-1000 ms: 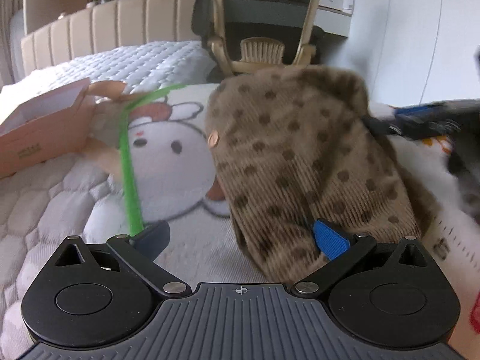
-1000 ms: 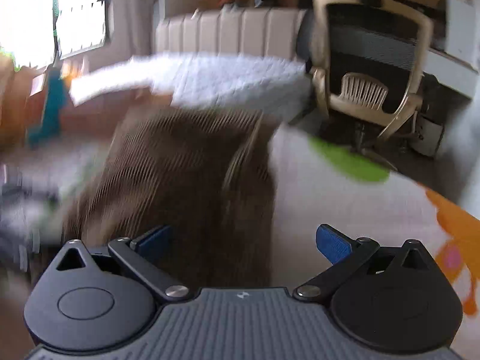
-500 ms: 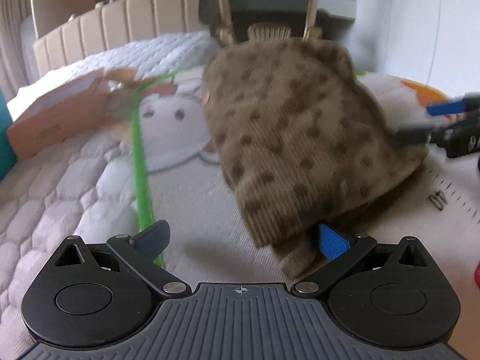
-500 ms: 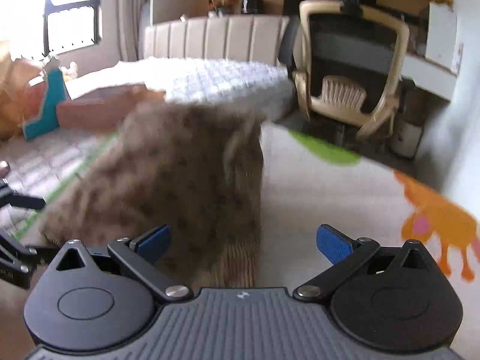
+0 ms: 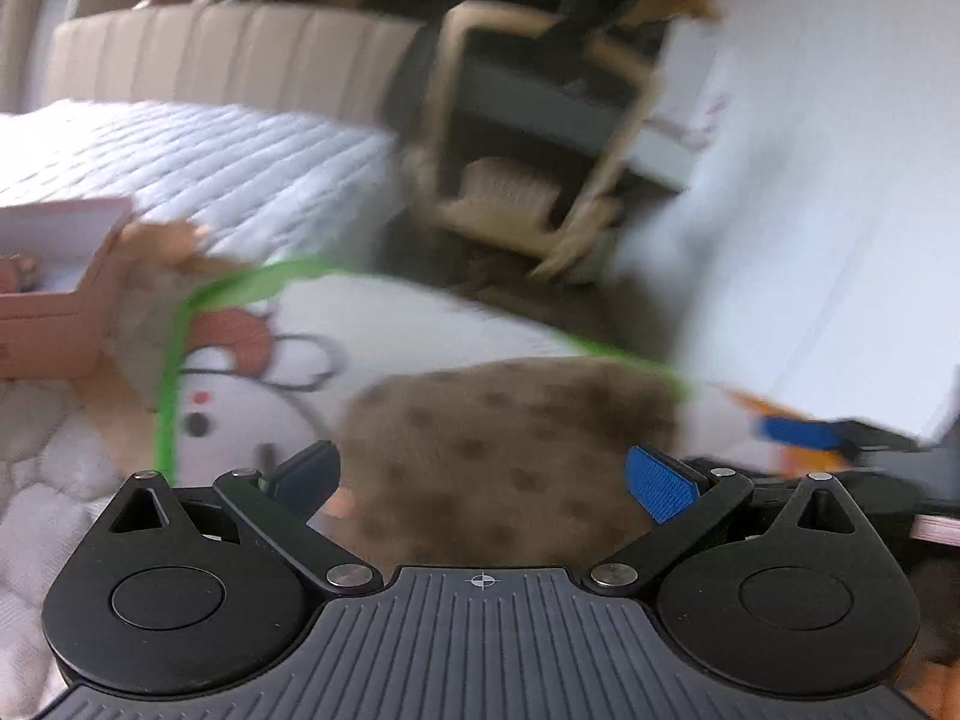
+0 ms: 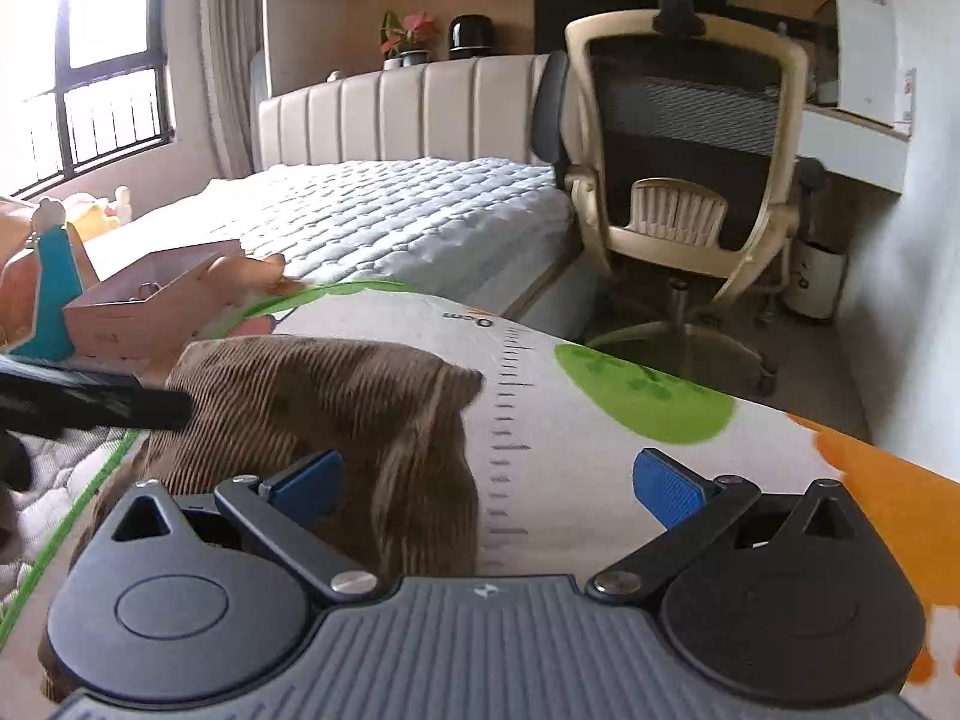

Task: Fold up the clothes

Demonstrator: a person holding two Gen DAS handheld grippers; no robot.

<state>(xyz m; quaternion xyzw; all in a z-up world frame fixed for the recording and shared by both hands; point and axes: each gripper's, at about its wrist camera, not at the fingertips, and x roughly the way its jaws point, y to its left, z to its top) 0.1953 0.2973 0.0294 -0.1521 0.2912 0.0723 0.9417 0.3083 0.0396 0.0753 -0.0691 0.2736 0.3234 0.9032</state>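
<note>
Ruler marks (image 6: pixel 510 420) beside brown garment (image 6: pixel 336 402), right wrist view only.

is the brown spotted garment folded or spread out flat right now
Folded: the brown spotted garment lies as a thick, doubled-over bundle on the printed mat, not spread flat.

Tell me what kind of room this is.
Most likely a bedroom with a desk corner: a bed with a white quilted mattress and beige padded headboard, and a beige mesh office chair beside it.
</note>
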